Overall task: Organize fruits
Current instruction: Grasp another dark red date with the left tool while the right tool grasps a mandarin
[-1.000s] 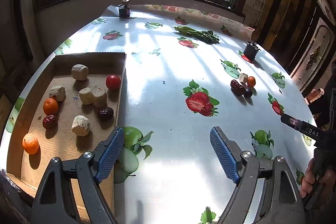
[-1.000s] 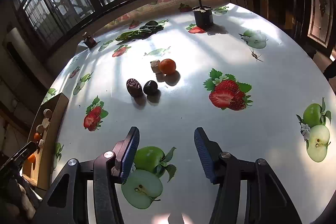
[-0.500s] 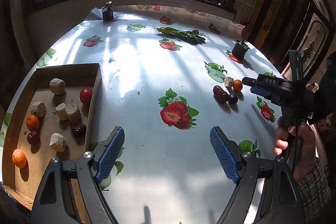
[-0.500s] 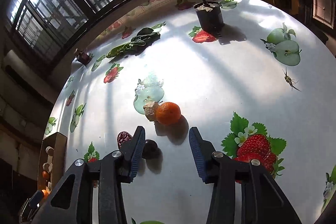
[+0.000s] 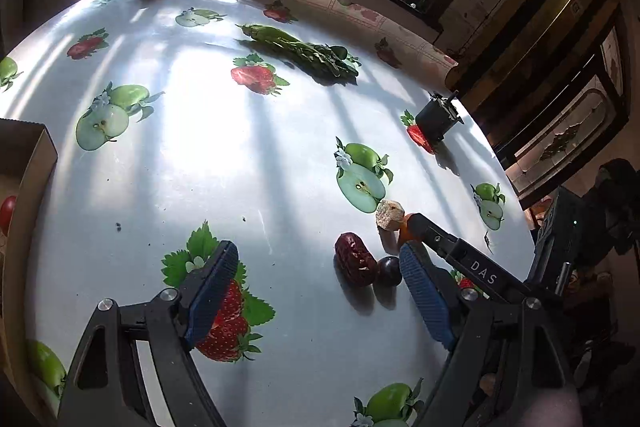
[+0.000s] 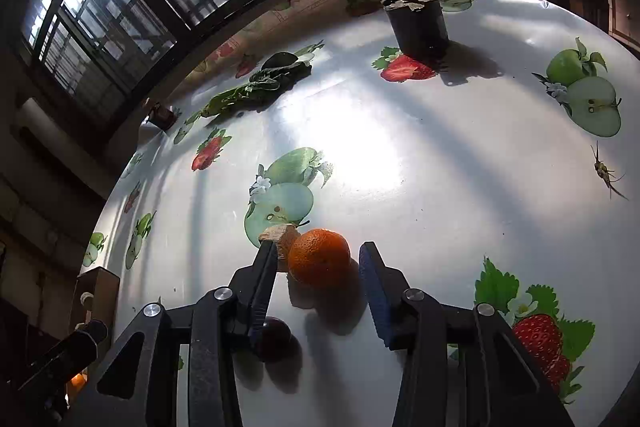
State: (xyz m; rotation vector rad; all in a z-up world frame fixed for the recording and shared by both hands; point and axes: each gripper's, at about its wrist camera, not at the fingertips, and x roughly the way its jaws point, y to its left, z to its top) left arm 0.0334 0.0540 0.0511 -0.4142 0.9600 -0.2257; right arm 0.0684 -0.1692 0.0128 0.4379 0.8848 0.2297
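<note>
Fingers of the left gripper (image 5: 318, 301) stand spread and empty over the counter (image 5: 240, 163); the date (image 5: 355, 264) and plum (image 5: 389, 271) lie just beside its right finger, at risk of being nudged.

Right view: the right gripper (image 6: 318, 277) has been closing around the orange (image 6: 319, 257), a gap still showing on the right. Its left finger touches the beige chunk (image 6: 280, 237), which may be dragged along. Orange: small, round, dimpled.

Cardboard box (image 5: 38, 163) cut off at left edge; contents mostly unseen.
</note>
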